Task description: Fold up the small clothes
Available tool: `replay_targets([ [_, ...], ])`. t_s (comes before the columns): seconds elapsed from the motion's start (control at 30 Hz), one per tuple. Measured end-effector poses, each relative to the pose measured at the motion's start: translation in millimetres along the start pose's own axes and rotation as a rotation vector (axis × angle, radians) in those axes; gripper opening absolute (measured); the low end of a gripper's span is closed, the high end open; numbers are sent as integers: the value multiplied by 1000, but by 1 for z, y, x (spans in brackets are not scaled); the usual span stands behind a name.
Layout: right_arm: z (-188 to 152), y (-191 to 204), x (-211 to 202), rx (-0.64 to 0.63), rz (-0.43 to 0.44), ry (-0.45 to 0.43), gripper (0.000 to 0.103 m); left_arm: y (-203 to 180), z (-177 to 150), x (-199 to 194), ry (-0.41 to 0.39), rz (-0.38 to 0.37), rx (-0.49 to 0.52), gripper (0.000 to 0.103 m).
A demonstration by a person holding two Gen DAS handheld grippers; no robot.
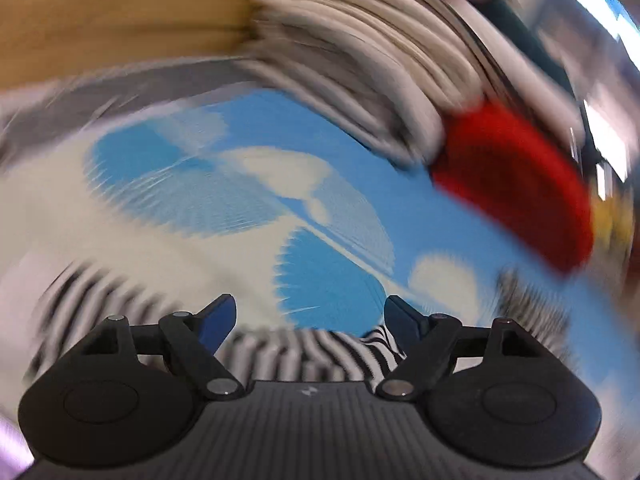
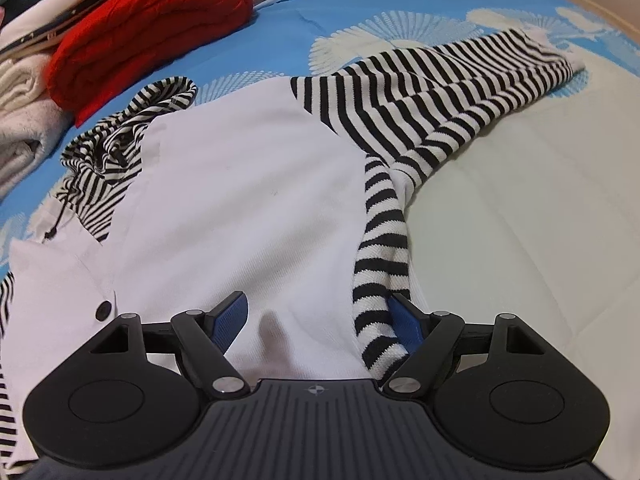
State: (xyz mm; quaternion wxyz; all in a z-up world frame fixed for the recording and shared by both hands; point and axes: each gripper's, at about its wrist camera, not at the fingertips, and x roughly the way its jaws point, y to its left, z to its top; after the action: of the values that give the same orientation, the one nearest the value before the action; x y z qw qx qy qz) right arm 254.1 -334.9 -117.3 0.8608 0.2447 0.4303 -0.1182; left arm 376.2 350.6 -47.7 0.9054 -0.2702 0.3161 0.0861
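A: Hoodie (image 2: 240, 184): white body, black-and-white striped hood (image 2: 116, 148) and sleeves, lying spread on a blue sheet (image 2: 288, 24) with a pale fan print. One striped sleeve (image 2: 440, 92) runs off to the upper right, its cuff well out on the sheet. A second striped band (image 2: 380, 264) hangs down the hoodie's right edge toward the camera.

B: Right claw (image 2: 318, 318)?

A: Jaws wide apart, low over the hoodie's near edge. White cloth lies between the pads; the striped band sits against the right pad (image 2: 404, 320). No squeeze visible, so not gripping.

B: Left claw (image 1: 310, 320)?

A: Also spread wide, nothing clamped. That view is heavily smeared. Striped cloth (image 1: 320, 348) shows just under and between the fingers, the blue sheet beyond.

B: Anything else nearby?

A: Red folded knit (image 2: 148, 28) at the upper left of the right view, just beyond the hood. Left of it a pale folded stack (image 2: 24, 92). A dark button (image 2: 105, 310) sits on the white flap near the left finger. In the left view the red knit (image 1: 516, 188) shows as a blur at right, with pale folded cloth above it.
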Motion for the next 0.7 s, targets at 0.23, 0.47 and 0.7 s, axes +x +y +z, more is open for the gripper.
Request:
replay_targets([
  [0.23, -2, 4, -2, 5, -4, -8, 79, 74, -9, -48, 37, 91, -251, 85],
  [0.47, -2, 2, 1, -3, -13, -6, 79, 118, -11, -2, 132, 130, -470, 45],
  [0.7, 0, 2, 0, 4, -8, 1, 79, 107, -9, -55, -6, 175, -414, 2],
])
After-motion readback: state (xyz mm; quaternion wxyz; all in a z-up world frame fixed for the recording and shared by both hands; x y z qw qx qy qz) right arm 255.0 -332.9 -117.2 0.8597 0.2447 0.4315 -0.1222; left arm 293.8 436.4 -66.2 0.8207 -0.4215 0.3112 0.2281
